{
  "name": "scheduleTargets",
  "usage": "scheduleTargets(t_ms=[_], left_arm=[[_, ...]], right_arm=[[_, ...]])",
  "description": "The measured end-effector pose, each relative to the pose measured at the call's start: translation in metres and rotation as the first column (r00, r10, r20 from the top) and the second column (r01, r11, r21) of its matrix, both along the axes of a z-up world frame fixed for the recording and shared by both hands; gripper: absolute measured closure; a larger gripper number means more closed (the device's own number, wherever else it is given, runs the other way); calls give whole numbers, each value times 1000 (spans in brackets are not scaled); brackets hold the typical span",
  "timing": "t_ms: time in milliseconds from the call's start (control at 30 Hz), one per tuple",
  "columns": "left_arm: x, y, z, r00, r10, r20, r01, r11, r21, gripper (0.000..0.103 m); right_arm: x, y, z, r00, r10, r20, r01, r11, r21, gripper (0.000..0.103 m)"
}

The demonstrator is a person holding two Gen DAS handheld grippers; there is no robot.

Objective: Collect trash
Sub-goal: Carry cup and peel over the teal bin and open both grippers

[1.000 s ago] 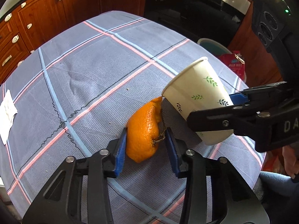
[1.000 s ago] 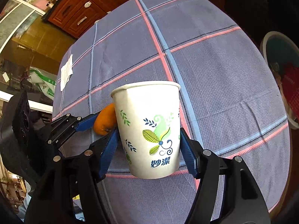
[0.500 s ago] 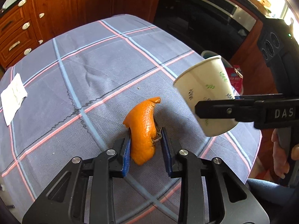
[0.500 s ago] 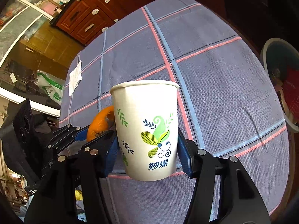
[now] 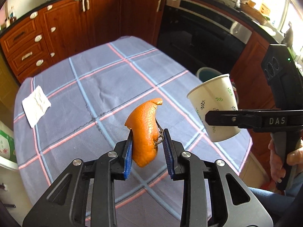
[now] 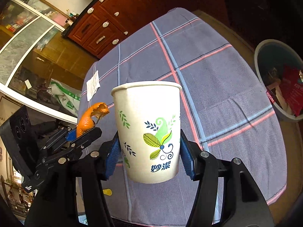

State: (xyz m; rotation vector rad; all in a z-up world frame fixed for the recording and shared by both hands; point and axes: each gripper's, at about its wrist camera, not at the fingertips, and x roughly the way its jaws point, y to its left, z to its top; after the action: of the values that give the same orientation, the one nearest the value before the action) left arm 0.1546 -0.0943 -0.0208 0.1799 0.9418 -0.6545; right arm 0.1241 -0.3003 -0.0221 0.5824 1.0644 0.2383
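Observation:
My left gripper is shut on an orange peel and holds it in the air above the table; the peel also shows in the right wrist view. My right gripper is shut on a white paper cup with green leaf print, held upright above the table's near right side. In the left wrist view the cup hangs to the right of the peel, apart from it. A white paper napkin lies flat on the far left of the table and also shows in the right wrist view.
The table carries a grey-blue checked cloth. A round bin with red packaging inside stands on the floor past the table's right edge. Wooden cabinets and a dark oven stand behind the table.
My left gripper closed on the orange peel and lifted it off the cloth. My right gripper rose with the cup. Both views now sit higher above the table.

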Motion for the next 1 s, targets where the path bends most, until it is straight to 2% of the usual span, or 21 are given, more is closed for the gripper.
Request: scheduleTargets(t_ms=[267,533,767,900,1000], left_arm=[[-18,-60,32,994,-96,50,97,995,-5,73],[-14,-149,40,977,-209,41,208,978,17,73],[-4,-229,27,961,-277,19,276,960,39,72],[1,-271,6,955,-297,-18,297,954,38,71],[5,-293,-14,950,-306,-56,310,949,65,71]], right_arm=[[-38,-65,27,992,-103,70,104,995,0,47],[-53,-149,40,968,-225,112,227,974,-4,47],[-46,-210,26,950,-298,97,298,954,15,47],[-32,-232,9,946,-319,63,318,948,30,47],[-20,-241,-6,948,-316,34,315,948,32,47]])
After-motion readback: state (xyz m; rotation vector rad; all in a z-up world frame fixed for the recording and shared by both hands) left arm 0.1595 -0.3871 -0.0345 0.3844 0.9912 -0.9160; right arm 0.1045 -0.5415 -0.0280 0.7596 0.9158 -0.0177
